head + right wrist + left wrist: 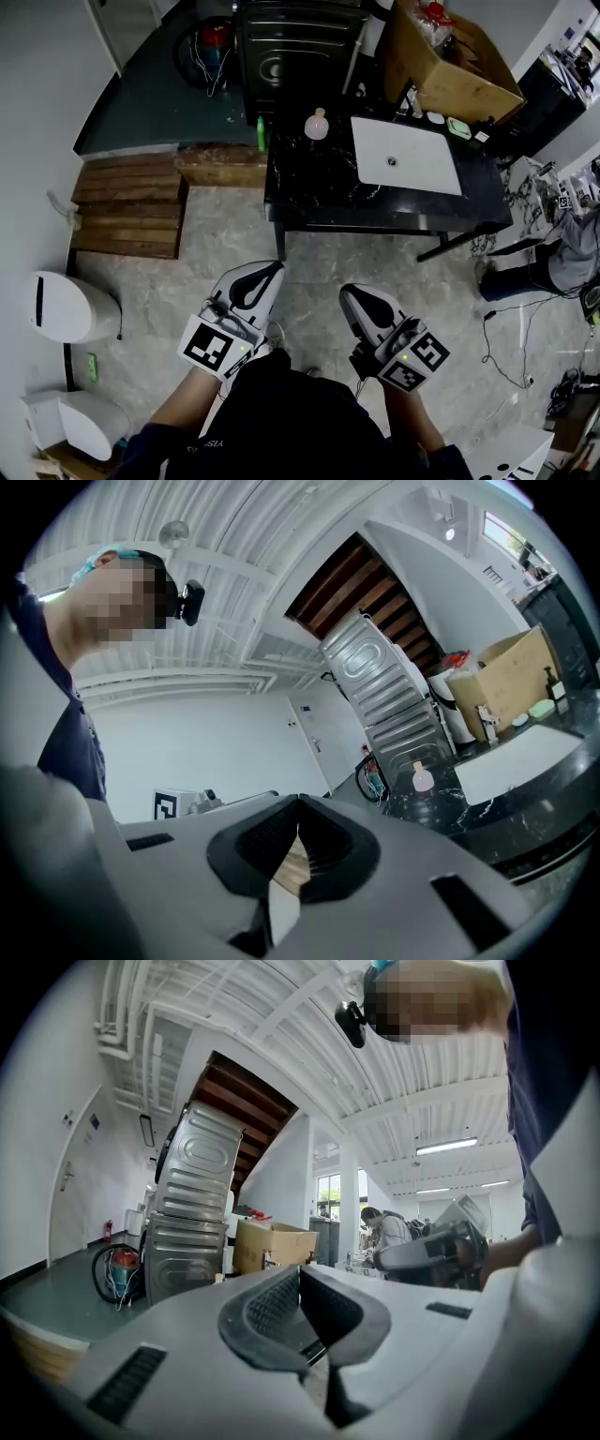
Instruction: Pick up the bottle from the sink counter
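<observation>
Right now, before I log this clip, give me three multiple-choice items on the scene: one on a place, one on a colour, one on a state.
1. In the head view, where does the bottle stand relative to the white basin?
A) inside it
B) on the counter, to its left
C) on the floor beneath it

2. What colour is the bottle?
A) pink
B) blue
C) black

3. How are the left gripper and right gripper?
A) both wide open
B) right one shut on the bottle
C) both shut, holding nothing

Answers:
1 B: it stands on the dark top beside the basin's left edge.
2 A: its body is pale pink.
3 C: each gripper's jaw tips meet with nothing between them, and both are far from the counter.
</observation>
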Tool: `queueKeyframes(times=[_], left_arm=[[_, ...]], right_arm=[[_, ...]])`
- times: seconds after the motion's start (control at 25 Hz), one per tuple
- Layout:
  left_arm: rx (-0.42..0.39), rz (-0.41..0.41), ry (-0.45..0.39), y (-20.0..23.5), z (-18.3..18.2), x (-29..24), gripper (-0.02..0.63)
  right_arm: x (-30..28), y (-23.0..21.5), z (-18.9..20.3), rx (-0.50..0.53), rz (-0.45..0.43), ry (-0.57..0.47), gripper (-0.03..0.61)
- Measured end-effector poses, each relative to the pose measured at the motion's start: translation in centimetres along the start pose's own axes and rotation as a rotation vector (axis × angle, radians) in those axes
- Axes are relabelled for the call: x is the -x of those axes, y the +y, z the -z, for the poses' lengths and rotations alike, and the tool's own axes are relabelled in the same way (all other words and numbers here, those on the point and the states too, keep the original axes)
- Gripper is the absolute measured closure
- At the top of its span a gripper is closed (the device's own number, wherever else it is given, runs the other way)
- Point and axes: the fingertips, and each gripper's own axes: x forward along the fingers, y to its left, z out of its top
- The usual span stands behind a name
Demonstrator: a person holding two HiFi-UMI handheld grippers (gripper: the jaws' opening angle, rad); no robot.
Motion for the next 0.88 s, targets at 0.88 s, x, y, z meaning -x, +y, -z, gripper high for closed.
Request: queueKeyframes(times=[0.88], left_arm=[[-0.002, 0.039, -0.002, 9.7, -1.2, -2.7, 0.606]], right_arm=[[-10.1, -2.7, -1.9, 0.018, 0.021, -0.013, 0.554]])
